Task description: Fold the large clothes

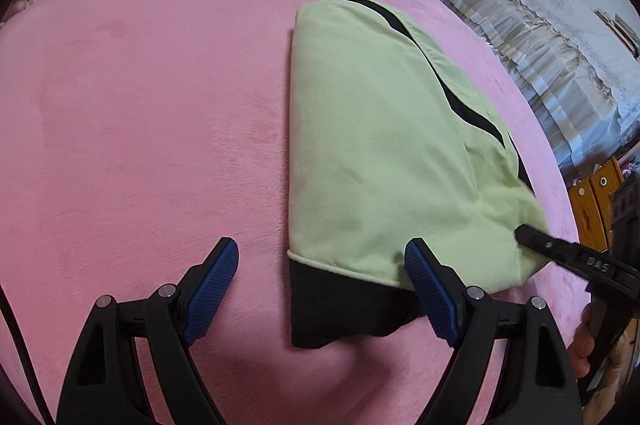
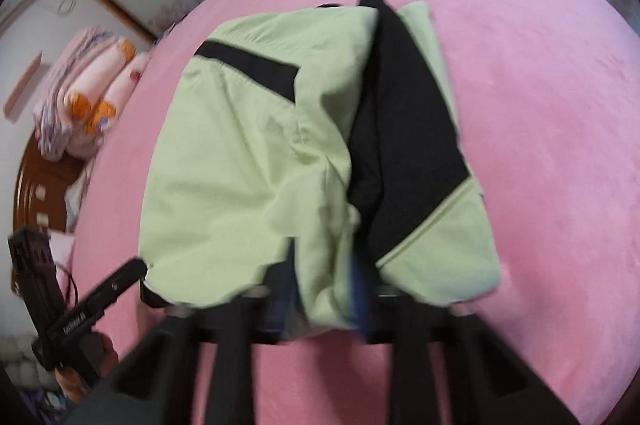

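Slippage is the likely trouble: the right gripper (image 2: 324,299) is clenched on only a bunched near edge of the green-and-black garment (image 1: 372,145), folded on the pink bed (image 1: 140,105), while the left gripper (image 1: 322,285) hangs released with its jaws straddling the black hem corner, so a one-sided pull could skew the fold. The right view, blurred, shows the pinch and the black panel; the left view shows the neat left fold line.

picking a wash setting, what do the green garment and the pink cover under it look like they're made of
Garment: looks like a thin woven fabric, perhaps cotton or a nylon blend, matte pale green with black panels; stitched seams and soft creases suggest that. Cover: seems to be plush fleece, short fuzzy nap with brush marks and faint sheen. Neither fibre can be confirmed by sight.
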Demonstrator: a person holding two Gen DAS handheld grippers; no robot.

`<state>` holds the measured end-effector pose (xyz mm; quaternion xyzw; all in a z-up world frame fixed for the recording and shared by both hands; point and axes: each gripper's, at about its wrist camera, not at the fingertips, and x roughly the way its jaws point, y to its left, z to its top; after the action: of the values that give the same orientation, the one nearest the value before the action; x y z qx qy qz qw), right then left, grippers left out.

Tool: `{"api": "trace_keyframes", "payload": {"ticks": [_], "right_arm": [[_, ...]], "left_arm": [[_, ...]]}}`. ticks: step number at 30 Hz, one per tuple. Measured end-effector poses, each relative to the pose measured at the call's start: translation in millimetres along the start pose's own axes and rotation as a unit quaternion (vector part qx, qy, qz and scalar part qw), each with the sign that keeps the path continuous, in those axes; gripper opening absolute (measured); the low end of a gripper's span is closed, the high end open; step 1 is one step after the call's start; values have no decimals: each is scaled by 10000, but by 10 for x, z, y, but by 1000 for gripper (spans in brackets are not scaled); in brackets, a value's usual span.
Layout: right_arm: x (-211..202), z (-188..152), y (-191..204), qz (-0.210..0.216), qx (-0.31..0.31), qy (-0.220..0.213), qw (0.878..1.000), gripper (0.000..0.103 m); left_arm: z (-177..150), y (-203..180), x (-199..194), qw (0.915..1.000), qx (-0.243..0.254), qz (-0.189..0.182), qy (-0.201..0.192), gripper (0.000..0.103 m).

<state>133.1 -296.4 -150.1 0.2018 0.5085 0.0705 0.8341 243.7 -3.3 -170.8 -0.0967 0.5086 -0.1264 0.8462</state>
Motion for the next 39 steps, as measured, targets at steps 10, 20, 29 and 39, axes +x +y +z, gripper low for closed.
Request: {"api": "trace_keyframes", "payload": {"ticks": [10, 20, 29, 39], "right_arm": [[-519, -36, -210, -181, -187, -852, 9960, 7], [-86, -113, -466, -533, 179, -517, 9971, 11], [-380, 313, -287, -476, -260, -734, 9958, 49], [304, 812, -253, -603, -271, -29, 9978, 46]], "left_arm": [[-84, -478, 64, 9974, 678, -209, -156, 73], [-159, -662, 85, 9918, 1266, 106, -149, 73], [180, -532, 101, 9960, 808, -388, -56, 75], [759, -385, 315, 9979, 557, -226, -238, 74]]}}
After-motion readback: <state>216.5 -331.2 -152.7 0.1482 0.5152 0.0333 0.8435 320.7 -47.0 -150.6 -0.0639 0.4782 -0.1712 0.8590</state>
